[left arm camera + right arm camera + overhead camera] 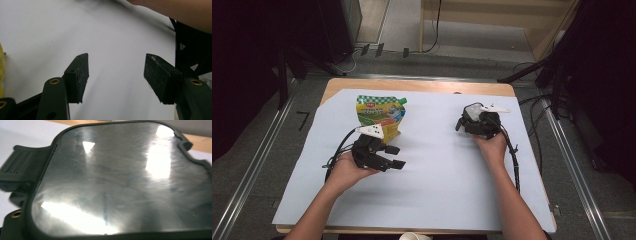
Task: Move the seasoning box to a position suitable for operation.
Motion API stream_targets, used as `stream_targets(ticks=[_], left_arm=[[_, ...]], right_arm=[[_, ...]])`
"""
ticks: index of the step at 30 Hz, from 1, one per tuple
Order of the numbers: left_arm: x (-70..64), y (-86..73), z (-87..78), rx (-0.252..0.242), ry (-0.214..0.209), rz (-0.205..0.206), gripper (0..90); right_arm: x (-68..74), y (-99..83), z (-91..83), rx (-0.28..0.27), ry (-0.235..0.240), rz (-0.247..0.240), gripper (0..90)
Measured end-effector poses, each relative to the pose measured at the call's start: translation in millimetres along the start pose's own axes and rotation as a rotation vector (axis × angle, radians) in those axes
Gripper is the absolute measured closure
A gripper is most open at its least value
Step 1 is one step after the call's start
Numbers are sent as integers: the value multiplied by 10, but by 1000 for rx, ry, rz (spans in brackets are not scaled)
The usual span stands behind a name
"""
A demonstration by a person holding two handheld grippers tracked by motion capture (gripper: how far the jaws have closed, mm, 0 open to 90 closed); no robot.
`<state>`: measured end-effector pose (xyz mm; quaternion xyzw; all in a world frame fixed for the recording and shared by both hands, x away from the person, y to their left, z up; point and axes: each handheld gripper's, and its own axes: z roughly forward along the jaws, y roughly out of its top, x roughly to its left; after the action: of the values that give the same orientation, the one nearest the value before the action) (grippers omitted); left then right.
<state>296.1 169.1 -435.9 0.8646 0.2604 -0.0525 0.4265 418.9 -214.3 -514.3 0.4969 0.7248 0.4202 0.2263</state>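
A green and yellow spouted pouch (379, 115) lies flat at the back left of the white sheet (437, 170); its yellow edge (2, 72) shows at the left of the left gripper view. Just in front of it, my left gripper (396, 156) (116, 75) points right, open, with bare sheet between its pads (80, 75). At the right, my right gripper (477, 124) holds a dark-rimmed box with a clear lid (473, 112). That lid (120, 182) sits very close in the right gripper view, a ribbed latch (17, 167) at its left.
The sheet covers a wooden table (412, 85). A pale cup rim (414, 236) peeks in at the front edge. The person's other forearm (175, 12) crosses the top right of the left gripper view. Dark stands and cables flank the table.
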Motion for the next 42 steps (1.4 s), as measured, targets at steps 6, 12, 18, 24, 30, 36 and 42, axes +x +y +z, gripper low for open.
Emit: stream_targets(ticks=[6, 12, 18, 24, 30, 36, 42], left_arm=[[7, -31, -7, 3, 3, -4, 377], [19, -33, 15, 8, -4, -2, 377], [32, -17, 49, 15, -9, -2, 378], [38, 11, 78, 18, -16, 9, 378], [49, 44, 115, 32, -16, 10, 383], [68, 90, 141, 28, -20, 8, 387], [95, 125, 181, 35, -21, 5, 387]], right_arm=[[15, -13, 23, -20, -23, -6, 152], [-4, -6, 12, -16, -10, 9, 155], [-20, 4, -25, -7, -7, 33, 156], [-19, 33, -117, -16, 2, 50, 156], [64, 46, -241, -30, 33, 38, 157], [157, 38, -312, -24, 62, 24, 157], [269, 22, -370, -16, 96, 1, 157]])
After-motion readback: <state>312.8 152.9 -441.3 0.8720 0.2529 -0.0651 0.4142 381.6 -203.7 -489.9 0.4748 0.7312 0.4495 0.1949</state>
